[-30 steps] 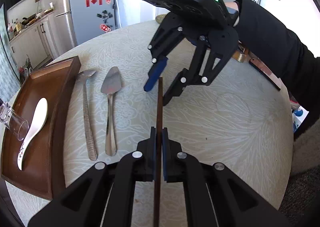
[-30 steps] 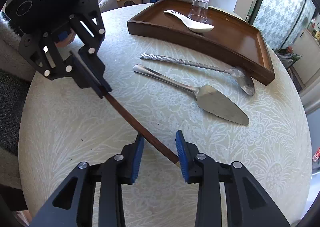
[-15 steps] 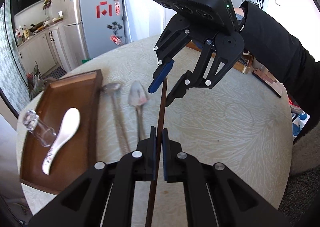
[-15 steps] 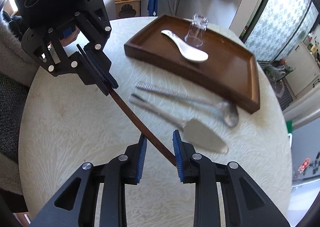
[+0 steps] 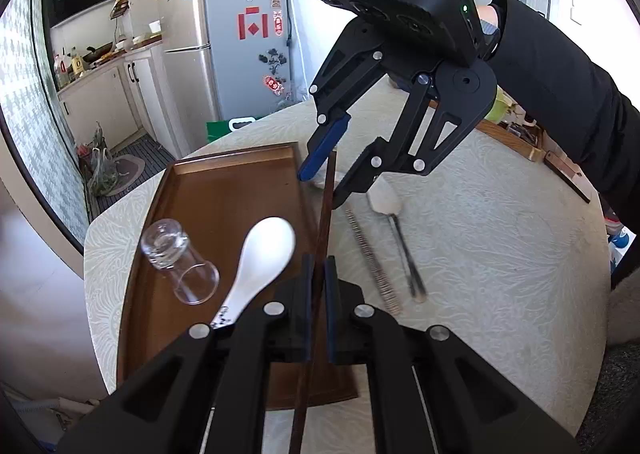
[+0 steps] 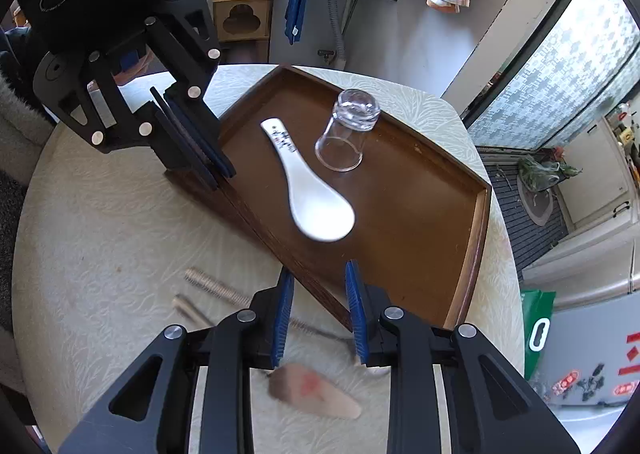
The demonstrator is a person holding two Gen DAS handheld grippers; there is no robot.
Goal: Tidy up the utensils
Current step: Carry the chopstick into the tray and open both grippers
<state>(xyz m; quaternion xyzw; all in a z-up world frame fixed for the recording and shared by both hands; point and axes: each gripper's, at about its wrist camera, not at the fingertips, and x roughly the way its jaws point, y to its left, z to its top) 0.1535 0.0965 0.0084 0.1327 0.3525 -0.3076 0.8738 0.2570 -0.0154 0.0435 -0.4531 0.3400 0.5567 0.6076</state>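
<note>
My left gripper point(image 5: 316, 274) is shut on a dark brown chopstick point(image 5: 325, 206) and holds it in the air over the near edge of the brown wooden tray point(image 5: 224, 190). The chopstick point(image 6: 280, 238) runs from the left gripper point(image 6: 200, 162) to between the fingers of my right gripper point(image 6: 320, 306), which is open around its far end. In the tray lie a white ceramic spoon point(image 5: 260, 254) and an upturned glass point(image 5: 176, 258). A metal spoon point(image 5: 372, 254) and a cake server point(image 5: 392, 222) lie on the table beside the tray.
The round table point(image 5: 500, 254) has a pale patterned cloth. A wooden board point(image 5: 516, 138) with small items lies at its far right edge. A fridge point(image 5: 240, 42) and kitchen counter stand beyond the table.
Both grippers have lifted and carried the chopstick left, from over the bare table to over the tray's edge. The right gripper stays open around its tip.
</note>
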